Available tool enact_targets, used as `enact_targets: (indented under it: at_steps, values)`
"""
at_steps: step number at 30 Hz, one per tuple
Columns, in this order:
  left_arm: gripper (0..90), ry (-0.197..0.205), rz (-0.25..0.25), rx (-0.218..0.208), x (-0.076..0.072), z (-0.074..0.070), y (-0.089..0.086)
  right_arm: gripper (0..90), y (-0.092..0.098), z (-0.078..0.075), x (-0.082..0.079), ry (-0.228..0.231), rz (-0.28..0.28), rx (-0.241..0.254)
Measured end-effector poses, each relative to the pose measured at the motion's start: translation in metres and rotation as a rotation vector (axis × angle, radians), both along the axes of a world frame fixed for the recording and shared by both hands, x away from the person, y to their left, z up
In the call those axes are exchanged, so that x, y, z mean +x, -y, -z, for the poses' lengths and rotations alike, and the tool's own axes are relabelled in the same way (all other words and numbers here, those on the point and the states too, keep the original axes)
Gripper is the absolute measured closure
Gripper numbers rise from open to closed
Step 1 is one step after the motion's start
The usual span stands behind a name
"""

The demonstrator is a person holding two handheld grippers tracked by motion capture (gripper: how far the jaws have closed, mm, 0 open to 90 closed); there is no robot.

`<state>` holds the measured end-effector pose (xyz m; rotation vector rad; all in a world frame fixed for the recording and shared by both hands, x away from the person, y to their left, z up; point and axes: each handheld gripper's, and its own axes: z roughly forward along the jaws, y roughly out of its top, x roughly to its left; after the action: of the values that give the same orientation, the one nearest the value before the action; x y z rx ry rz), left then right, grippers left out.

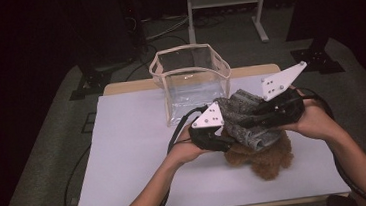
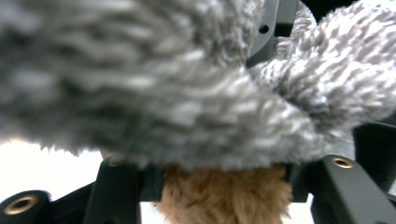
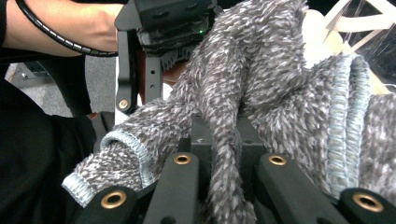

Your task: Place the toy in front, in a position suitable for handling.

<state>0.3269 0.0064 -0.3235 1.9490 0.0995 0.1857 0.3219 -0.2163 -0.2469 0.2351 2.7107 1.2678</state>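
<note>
- Between the jaws of the right gripper runs a pinched fold of the grey fuzzy cloth; those jaws are closed down tight on it (the strand comes straight up out of the slot between them).
- At the left gripper the jaws stand partly apart; the grey cloth hangs across their front and brown fur shows between them, but whether the pads actually press on either I cannot tell.
- Outward from the two grippers, the cloth is bunched between them and lifted, its long run going from the left gripper up and across to the right one.
- Directly under it lies the brown plush toy, resting on the white mat and touching the cloth's lower edge.
- Beyond them, toward the far side of the table, the clear bag stands open-topped, just beside the cloth.
- My judgement: the left gripper is nearer the toy, and the coming move turns on the cloth sitting above and against it.
</note>
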Motion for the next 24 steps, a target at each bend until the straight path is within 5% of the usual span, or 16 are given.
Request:
enact_targets:
  at_steps: [4,11,18,24]
  values:
    - [46.6,0.006,0.007,-0.011,-0.002,-0.003,-0.002,81.2,0.006,-0.008,-0.002,0.034,0.017,-0.003]
    - [46.6,0.014,0.011,-0.01,-0.003,-0.005,-0.003,80.9,0.038,-0.011,-0.004,0.05,0.078,0.068]
    - [46.2,0.015,0.012,0.003,-0.003,-0.007,-0.003,80.9,0.072,-0.004,0.001,0.028,0.159,0.129]
    - [34.7,0.017,-0.007,0.016,-0.002,-0.009,-0.01,81.0,0.07,0.013,0.005,-0.015,0.148,0.163]
